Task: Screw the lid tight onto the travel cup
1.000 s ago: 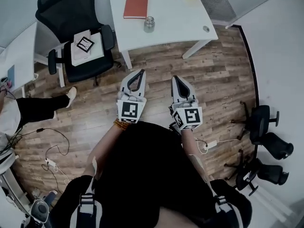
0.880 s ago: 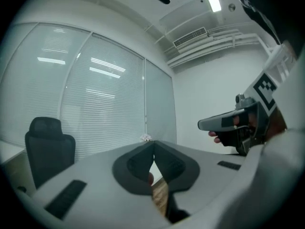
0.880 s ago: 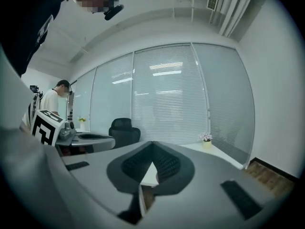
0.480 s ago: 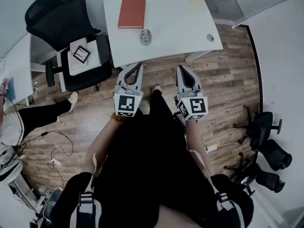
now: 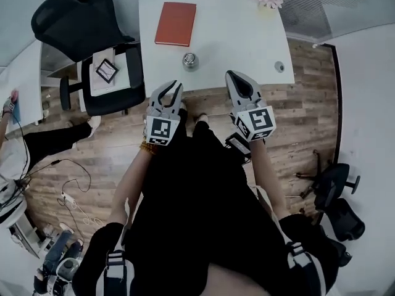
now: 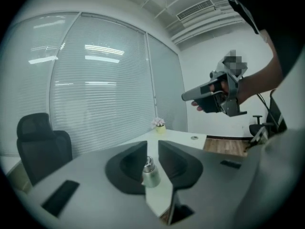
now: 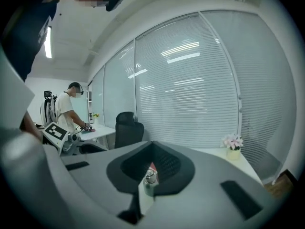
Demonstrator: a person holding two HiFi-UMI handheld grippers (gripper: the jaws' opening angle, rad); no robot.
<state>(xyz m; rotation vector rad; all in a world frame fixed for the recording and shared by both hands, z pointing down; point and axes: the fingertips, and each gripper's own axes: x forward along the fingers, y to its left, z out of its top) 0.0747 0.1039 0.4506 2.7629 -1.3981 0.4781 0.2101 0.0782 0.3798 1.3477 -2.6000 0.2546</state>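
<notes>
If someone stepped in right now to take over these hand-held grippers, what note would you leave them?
Left gripper: jaws opening, nothing between them.
Right gripper: shut, empty.
The small silver metal travel cup stands upright on the white table, ahead of both grippers and untouched. Its lid seems to sit on top; whether it is tight cannot be told.
Done: nothing visible.
Left: reach in, steady the cup, screw the lid tight.
</notes>
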